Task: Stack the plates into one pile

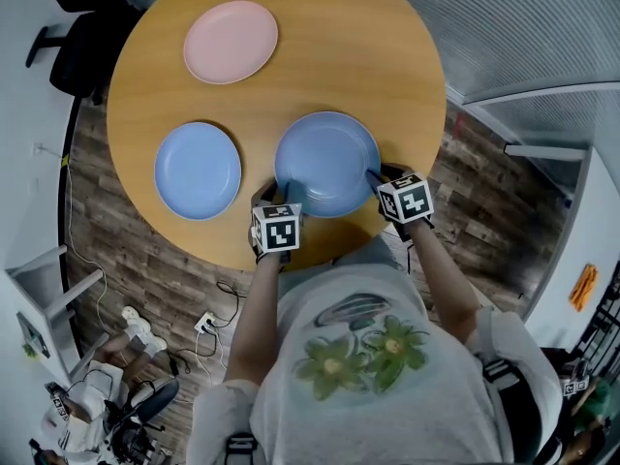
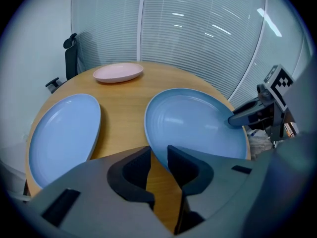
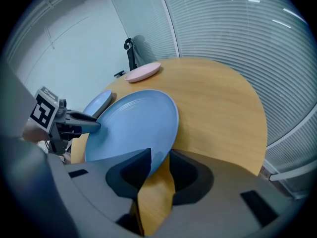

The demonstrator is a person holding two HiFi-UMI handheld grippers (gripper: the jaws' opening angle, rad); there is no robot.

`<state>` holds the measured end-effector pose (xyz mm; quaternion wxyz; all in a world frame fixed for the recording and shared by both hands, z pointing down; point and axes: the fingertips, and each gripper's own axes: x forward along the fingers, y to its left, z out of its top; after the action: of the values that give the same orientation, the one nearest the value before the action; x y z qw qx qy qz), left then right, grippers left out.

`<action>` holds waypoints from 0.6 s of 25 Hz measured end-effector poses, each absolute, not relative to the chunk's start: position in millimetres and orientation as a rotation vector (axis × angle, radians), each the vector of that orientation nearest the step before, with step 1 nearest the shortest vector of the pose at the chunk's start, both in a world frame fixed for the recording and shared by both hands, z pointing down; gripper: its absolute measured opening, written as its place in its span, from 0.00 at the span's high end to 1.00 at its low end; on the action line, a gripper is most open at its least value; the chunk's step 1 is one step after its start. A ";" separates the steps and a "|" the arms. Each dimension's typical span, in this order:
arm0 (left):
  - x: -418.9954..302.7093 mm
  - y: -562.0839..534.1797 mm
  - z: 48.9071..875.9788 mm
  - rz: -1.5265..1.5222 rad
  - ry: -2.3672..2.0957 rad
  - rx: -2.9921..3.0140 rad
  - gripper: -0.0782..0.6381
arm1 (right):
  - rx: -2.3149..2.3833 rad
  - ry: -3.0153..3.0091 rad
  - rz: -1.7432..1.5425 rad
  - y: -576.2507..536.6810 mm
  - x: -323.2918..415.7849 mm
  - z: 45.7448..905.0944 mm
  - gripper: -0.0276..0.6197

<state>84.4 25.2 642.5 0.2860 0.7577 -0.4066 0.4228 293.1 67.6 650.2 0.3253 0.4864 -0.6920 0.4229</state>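
In the left gripper view, the left gripper [image 2: 158, 155] covers the near rim of the big plate [image 2: 195, 125] with its own body, so I can't see where rim meets pad. The small plate [image 2: 64, 133] is cut off by that body and the dark lens edge.

The right gripper [image 3: 159, 158] hides the big plate's near rim the same way, and the small plate is only a sliver behind it.

From the head view, both grippers' tops cover their jaws. The torso [image 1: 358, 356] hides the near edge of the table [image 1: 291, 85]. The chair [image 1: 77, 42] runs off the top. The floor clutter [image 1: 136, 356] is too small for me to make out.
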 end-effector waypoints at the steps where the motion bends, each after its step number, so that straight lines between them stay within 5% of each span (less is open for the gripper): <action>1: 83.9 24.2 639.7 1.122 -1.087 2.033 0.72 | 1.281 -1.815 1.103 66.9 292.5 646.9 0.75; 15: 75.9 13.4 558.5 0.894 -1.118 2.140 0.73 | 1.374 -1.902 1.009 55.8 283.0 574.9 0.75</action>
<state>75.9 13.4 558.5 0.2795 0.7980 -0.4170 0.3335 283.0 55.8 574.9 0.2894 0.5149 -0.7128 0.3781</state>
